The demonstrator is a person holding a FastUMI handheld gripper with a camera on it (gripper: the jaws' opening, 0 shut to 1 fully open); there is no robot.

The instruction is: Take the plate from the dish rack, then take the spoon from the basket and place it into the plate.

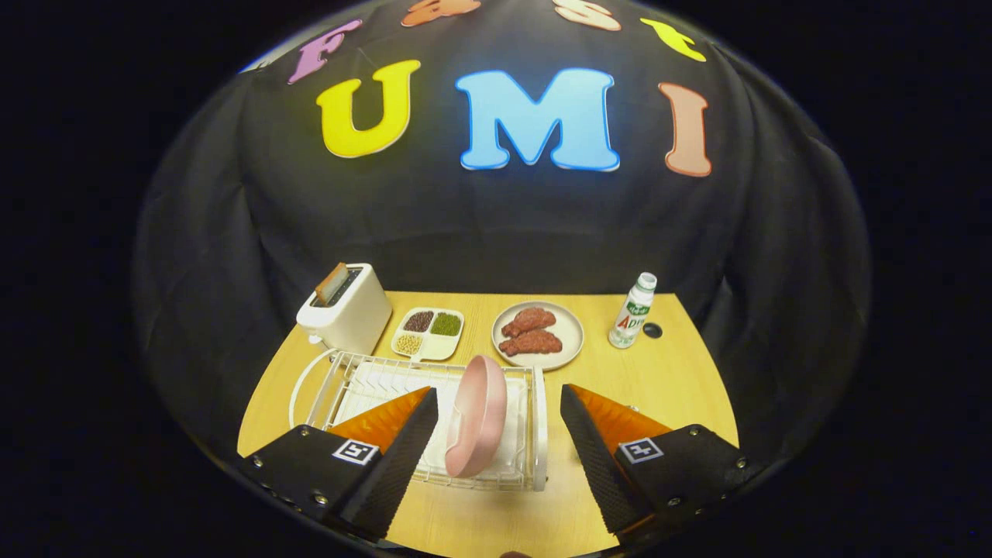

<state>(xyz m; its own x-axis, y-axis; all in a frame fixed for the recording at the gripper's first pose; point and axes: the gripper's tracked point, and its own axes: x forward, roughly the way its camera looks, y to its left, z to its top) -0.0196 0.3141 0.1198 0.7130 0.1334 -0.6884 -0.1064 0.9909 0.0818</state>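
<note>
A pink plate [477,417] stands on edge in the white wire dish rack [535,434] on the wooden table. My gripper [500,403] is open, and the plate's upper part lies in the gap between the fingers without touching either. The left finger [403,457] hangs over the rack's mat, and the right finger [593,457] is just past the rack's right rim. No spoon or basket can be made out.
Beyond the rack stand a white toaster [347,308] with toast in it, a divided dish of beans [428,332], a round plate of meat [538,334] and a small bottle [632,311]. The bare tabletop [666,372] lies right of the rack.
</note>
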